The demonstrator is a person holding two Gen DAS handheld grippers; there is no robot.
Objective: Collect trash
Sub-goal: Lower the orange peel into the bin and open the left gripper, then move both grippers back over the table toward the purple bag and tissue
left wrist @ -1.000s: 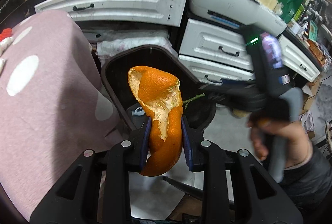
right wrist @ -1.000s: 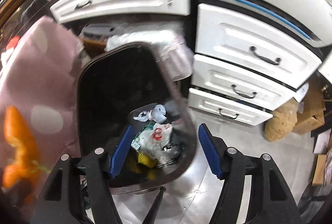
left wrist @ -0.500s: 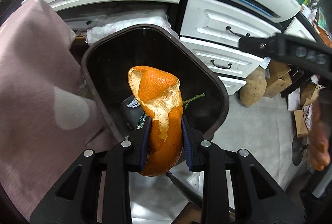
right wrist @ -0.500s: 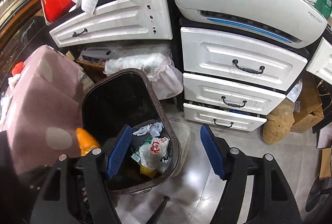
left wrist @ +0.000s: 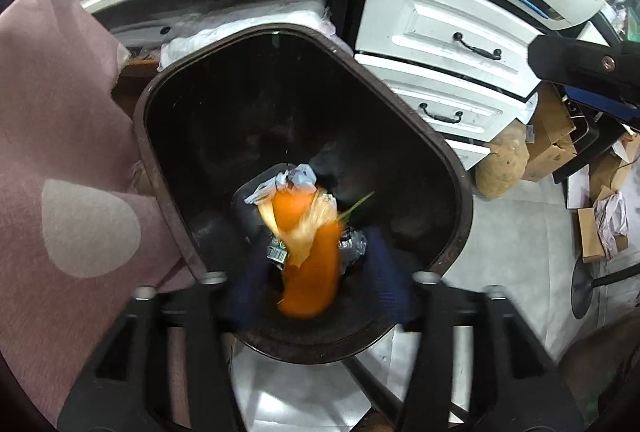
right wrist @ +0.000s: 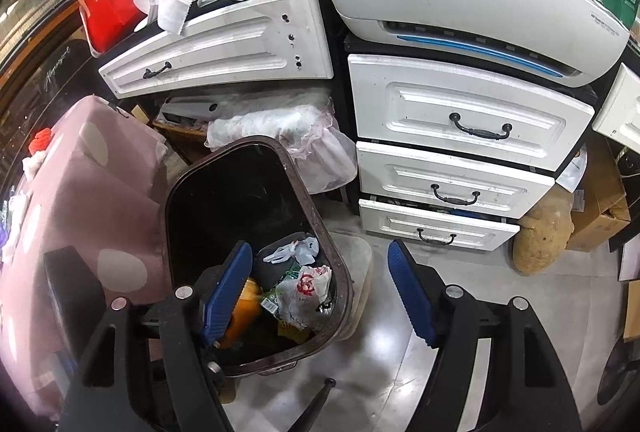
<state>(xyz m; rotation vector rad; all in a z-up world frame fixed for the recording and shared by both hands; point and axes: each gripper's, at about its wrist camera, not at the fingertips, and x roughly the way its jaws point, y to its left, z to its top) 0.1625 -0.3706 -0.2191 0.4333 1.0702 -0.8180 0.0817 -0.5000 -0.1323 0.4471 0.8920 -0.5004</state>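
The left gripper [left wrist: 312, 292] is standing open directly above the dark bin [left wrist: 440, 152]. The blurred orange peel [left wrist: 310, 264], apparently loose, is lying lengthwise between its 2 spread fingers. The right gripper [right wrist: 320, 296] is hovering open and empty nearby.

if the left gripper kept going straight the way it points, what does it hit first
Most likely the orange peel, loose between its open fingers, then the trash in the brown bin. Depth is hard to judge.
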